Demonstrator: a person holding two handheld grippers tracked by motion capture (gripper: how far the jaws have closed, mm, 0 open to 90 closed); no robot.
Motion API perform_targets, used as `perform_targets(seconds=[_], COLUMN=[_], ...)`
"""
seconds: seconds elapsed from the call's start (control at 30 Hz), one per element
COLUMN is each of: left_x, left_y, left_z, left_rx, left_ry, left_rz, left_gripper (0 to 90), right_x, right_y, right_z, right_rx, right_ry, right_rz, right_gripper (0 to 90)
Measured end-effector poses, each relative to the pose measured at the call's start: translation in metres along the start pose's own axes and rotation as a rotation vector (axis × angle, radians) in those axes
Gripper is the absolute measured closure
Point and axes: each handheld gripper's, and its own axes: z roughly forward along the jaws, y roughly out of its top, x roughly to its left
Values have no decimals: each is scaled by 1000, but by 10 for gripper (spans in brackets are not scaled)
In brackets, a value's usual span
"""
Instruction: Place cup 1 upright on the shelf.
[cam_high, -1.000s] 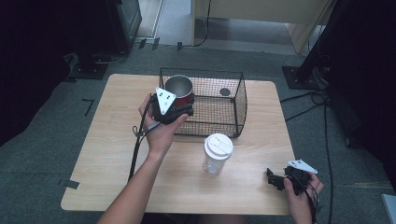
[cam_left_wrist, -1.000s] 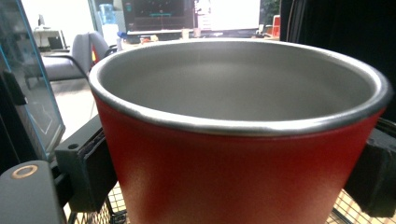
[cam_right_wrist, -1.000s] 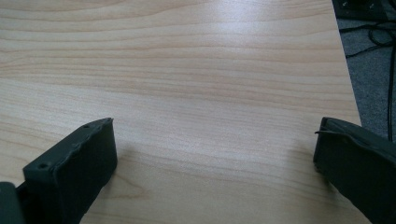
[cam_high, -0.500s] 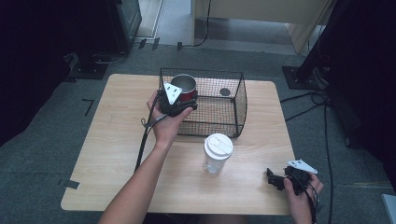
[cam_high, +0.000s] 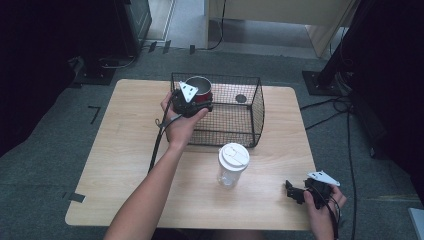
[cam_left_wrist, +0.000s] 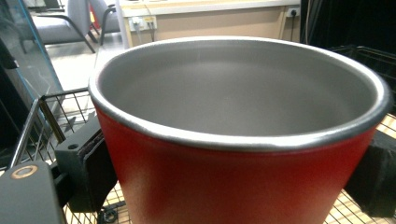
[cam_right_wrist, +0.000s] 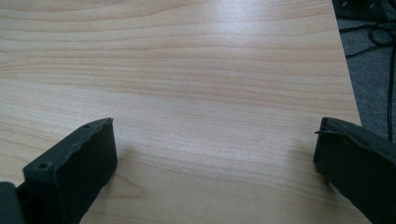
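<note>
A red cup (cam_high: 199, 89) with a grey metal inside (cam_left_wrist: 243, 88) sits between the jaws of my left gripper (cam_high: 198, 100), which is shut on it. The cup hangs at the near-left corner of a black wire basket (cam_high: 259, 107), just above its rim. In the left gripper view the black pads (cam_left_wrist: 91, 161) press the cup's sides, with basket wires behind. My right gripper (cam_high: 296, 192) rests low at the table's front right, open, with bare wood between its jaws (cam_right_wrist: 215, 154).
A clear tumbler with a white lid (cam_high: 232, 162) stands in front of the basket, between the two hands. A small dark round object (cam_high: 241, 98) lies on the basket floor. The wooden table (cam_high: 125, 150) ends close to the right of my right gripper.
My left gripper has carried the red cup away from me and a little to the right, to the basket's near-left corner. The right gripper has not moved.
</note>
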Motion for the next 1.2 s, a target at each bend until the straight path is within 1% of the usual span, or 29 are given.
perform_targets(seconds=[0.1,0.13,0.17,0.27,0.37,0.4,0.47,0.53,0.57,0.67,0.7,0.77,0.83,0.87,0.9,0.93,0.97,1.0,1.03,1.2], left_x=[2,2,3,4,4,4,5,6,6,6,6,6,7,7,7,6,6,6,5,4], left_y=[1,1,1,2,3,3,2,0,-2,-6,-6,-11,-14,-14,-15,-17,-18,-18,-19,-26], left_z=[7,7,12,17,21,25,26,31,32,36,36,41,44,44,45,47,48,48,50,54], left_rx=[11,11,18,29,25,25,27,34,41,67,67,92,109,109,127,143,155,155,163,209], left_ry=[6,6,13,-2,4,17,22,23,27,35,35,31,33,33,33,31,25,25,17,22], left_rz=[4,4,11,2,4,10,11,-1,6,9,9,15,16,16,11,27,28,28,25,49], left_gripper=[81,81,81,81,81,81,81,80,80,80,80,80,80,80,80,80,80,80,80,80], right_x=[0,0,0,0,0,0,0,0,0,0,0,0,0,0,0,0,0,0,0,0], right_y=[0,0,0,0,0,0,0,0,0,0,0,0,0,0,0,0,0,0,0,0], right_z=[0,0,0,0,0,0,0,0,0,0,0,0,0,0,0,0,0,0,0,0], right_rx=[0,0,0,0,0,0,0,0,0,0,0,0,0,0,0,0,0,0,0,0], right_ry=[0,0,0,0,0,0,0,0,0,0,0,0,0,0,0,0,0,0,0,0], right_rz=[-1,0,0,0,0,-1,0,0,0,0,0,0,0,0,0,0,0,0,0,0], right_gripper=[0,0,0,0,0,0,0,0,0,0,0,0,0,0,0,0,0,0,0,0])
